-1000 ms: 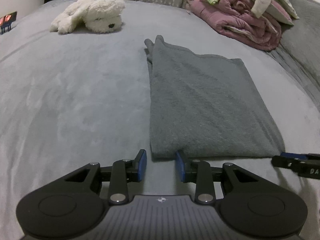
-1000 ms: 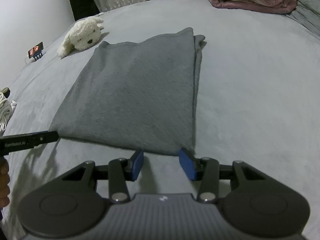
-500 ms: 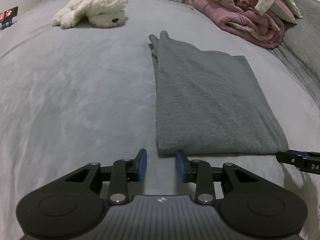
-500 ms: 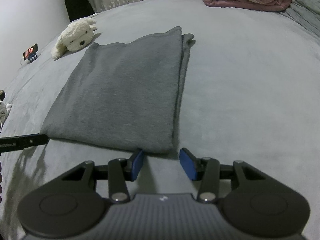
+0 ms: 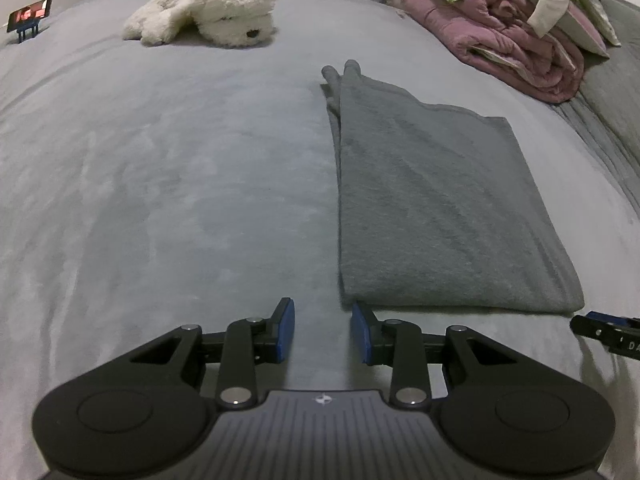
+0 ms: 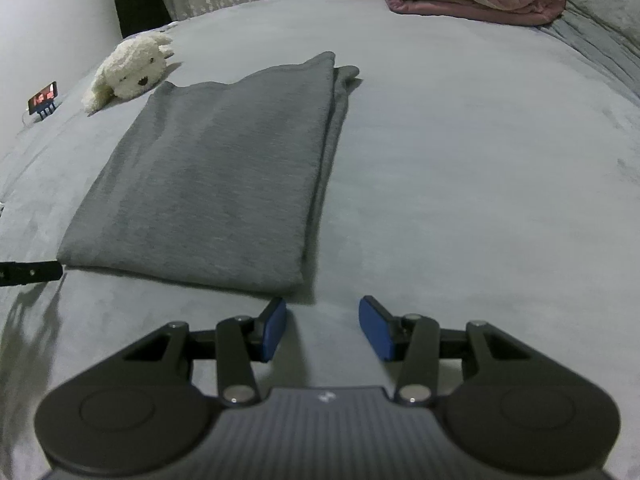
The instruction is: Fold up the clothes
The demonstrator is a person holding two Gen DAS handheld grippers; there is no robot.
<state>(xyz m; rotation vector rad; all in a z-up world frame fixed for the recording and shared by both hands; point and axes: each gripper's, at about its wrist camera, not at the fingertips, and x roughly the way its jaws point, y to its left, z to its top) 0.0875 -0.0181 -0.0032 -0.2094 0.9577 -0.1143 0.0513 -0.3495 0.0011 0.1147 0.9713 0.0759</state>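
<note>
Lying flat on the bed [image 5: 160, 200], the folded grey cloth [image 5: 432, 208] is untouched. Left gripper [image 5: 322, 330] and right gripper [image 6: 323, 326] hover at its near corners, fingers spread, holding nothing.

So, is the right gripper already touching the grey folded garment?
Apart. In the right wrist view the open right gripper sits short of the grey folded garment, with a strip of bedcover visible between.
</note>
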